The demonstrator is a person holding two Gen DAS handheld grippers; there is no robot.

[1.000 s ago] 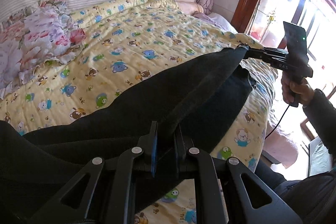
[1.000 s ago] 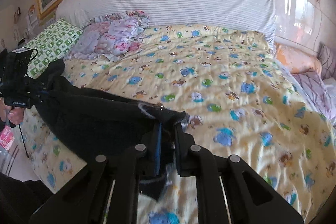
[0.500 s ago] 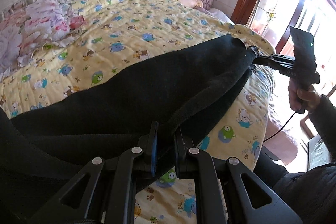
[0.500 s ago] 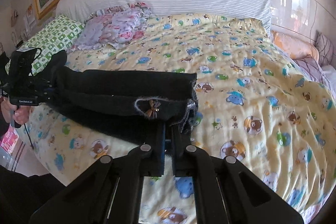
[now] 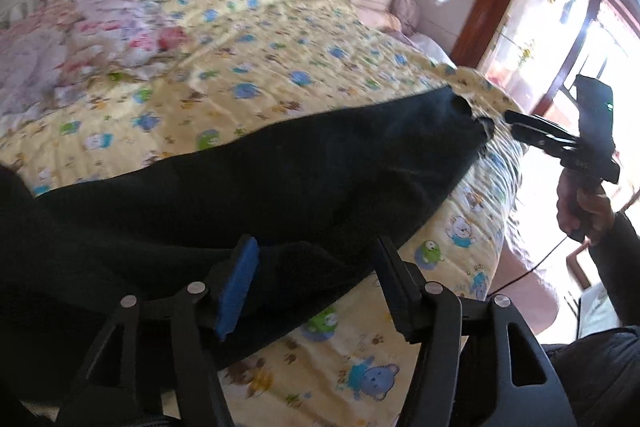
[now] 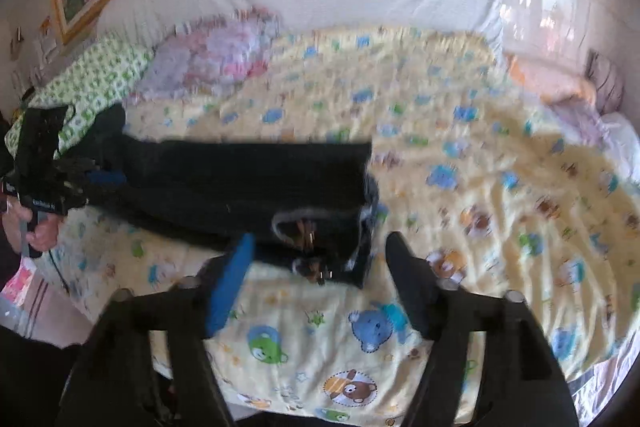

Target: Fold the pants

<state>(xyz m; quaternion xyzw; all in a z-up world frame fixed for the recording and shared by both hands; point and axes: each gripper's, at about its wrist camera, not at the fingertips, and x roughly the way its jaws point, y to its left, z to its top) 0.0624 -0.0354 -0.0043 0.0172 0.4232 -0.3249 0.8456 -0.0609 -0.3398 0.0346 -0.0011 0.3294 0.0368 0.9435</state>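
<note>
Left wrist view: the left gripper [image 5: 316, 267], clamped on the pants [image 5: 280, 179] 0.5 s ago, now stands with fingers spread and the cloth loose between them. The right gripper [image 6: 320, 263] has likewise let go, its fingers wide just short of the hems at 12 o'clock. The pants lie flat along the bed's [image 6: 480, 187] near edge, so this lay-down looks finished; the next fold needs fresh grips.
</note>
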